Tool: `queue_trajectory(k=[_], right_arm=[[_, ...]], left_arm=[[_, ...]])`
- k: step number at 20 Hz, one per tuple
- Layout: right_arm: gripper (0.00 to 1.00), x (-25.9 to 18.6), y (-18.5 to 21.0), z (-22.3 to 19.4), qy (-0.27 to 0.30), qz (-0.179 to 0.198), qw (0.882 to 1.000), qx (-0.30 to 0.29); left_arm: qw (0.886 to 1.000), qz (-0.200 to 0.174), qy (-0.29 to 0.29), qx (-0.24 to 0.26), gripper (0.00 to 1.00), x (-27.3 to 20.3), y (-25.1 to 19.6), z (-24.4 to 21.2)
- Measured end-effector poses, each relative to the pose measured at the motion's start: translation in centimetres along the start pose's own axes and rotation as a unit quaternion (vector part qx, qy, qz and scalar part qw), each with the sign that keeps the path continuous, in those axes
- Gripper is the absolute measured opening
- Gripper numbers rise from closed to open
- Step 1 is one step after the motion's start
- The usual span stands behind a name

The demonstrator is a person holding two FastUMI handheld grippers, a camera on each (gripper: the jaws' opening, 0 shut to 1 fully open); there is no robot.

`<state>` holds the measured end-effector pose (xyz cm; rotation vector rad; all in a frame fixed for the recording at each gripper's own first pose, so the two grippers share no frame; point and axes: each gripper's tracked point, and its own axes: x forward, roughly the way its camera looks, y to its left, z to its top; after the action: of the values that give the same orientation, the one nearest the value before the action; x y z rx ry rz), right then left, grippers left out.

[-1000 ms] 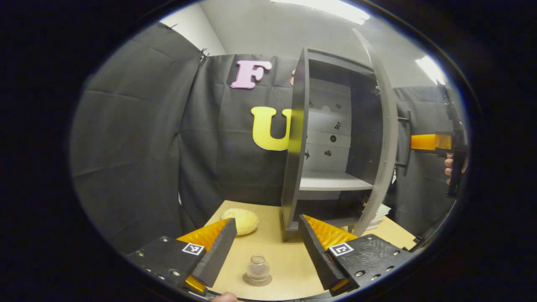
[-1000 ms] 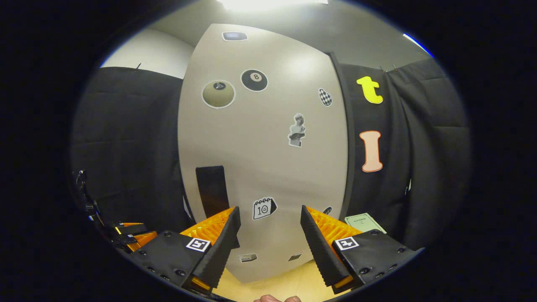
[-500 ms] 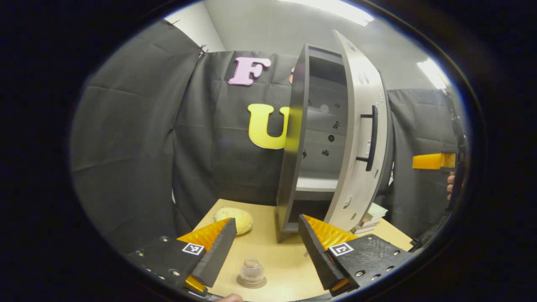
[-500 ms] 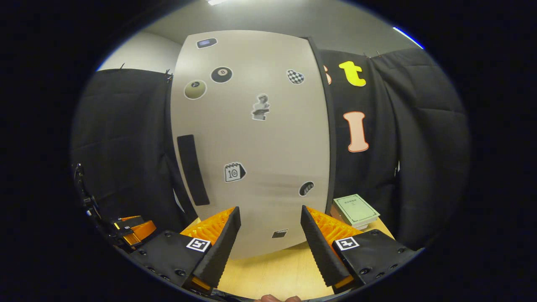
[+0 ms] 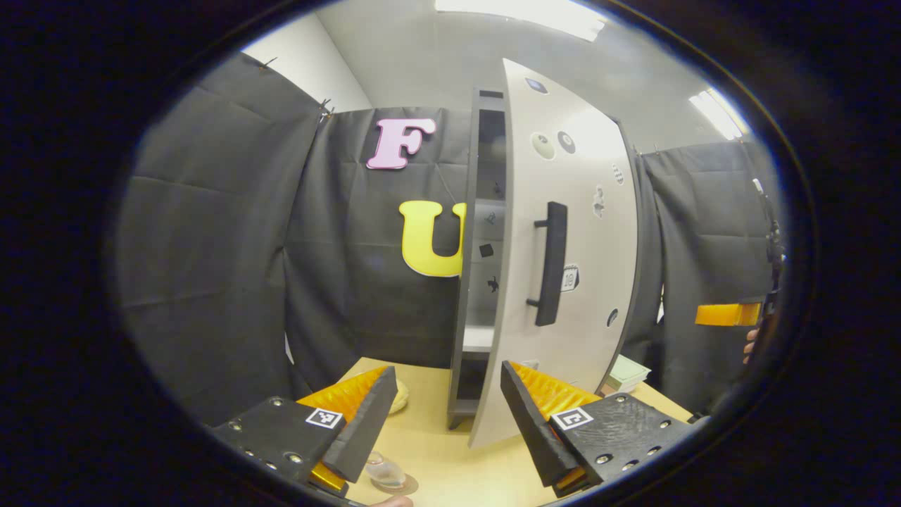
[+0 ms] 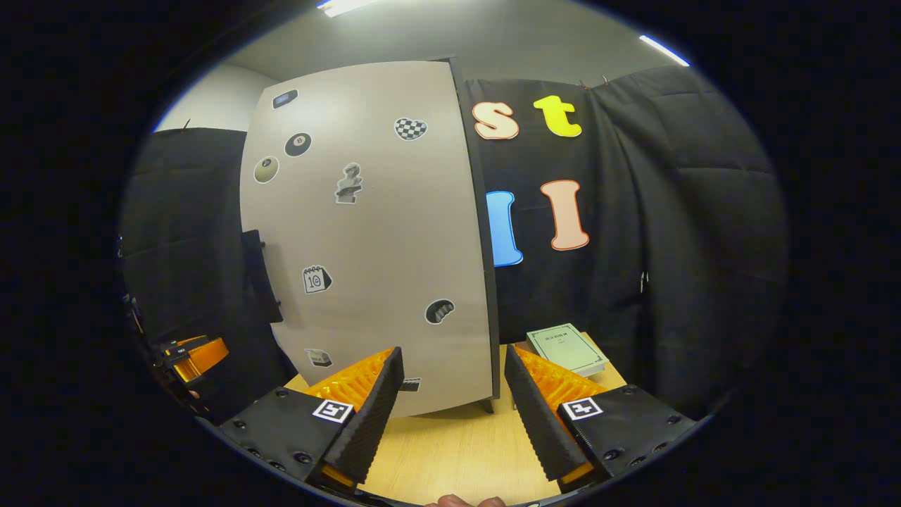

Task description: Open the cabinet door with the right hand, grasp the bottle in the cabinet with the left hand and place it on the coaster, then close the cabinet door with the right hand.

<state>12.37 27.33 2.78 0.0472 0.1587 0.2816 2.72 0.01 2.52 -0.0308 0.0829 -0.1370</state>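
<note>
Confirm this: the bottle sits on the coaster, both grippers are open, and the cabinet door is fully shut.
Not fully shut: in the left gripper view the door stands ajar, a gap showing the shelf. The bottle and grippers are as you say.

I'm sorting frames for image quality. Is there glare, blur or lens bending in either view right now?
Left gripper view: ceiling light blows out white, the cabinet door bows from the fisheye, and the bottle at the bottom edge looks soft. Right gripper view: door edges curve too, yet its stickers stay sharp; no strong glare on the door.
</note>
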Motion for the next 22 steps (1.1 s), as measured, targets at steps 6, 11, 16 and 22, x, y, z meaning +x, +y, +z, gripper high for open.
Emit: queue_trajectory(k=[6,11,16,22], right_arm=[[0.92,0.8,-4.3,-0.3,-0.004,0.006,1.0,0.002],[0.92,2.2,-7.8,-0.5,-0.009,0.018,1.0,0.0],[0.92,2.9,-10.0,-0.3,-0.021,0.041,0.999,0.002],[0.92,3.2,-9.2,0.4,-0.026,0.05,0.998,0.015]], left_arm=[[1.0,0.017,-0.013,0.023,0.89,0.9,-4.4,1.7],[0.998,0.027,-0.045,0.02,0.91,0.8,-8.4,2.8],[0.998,0.033,-0.054,0.001,0.89,1.8,-11.3,2.6],[0.999,0.025,-0.037,-0.028,0.89,2.5,-12.2,2.8]])
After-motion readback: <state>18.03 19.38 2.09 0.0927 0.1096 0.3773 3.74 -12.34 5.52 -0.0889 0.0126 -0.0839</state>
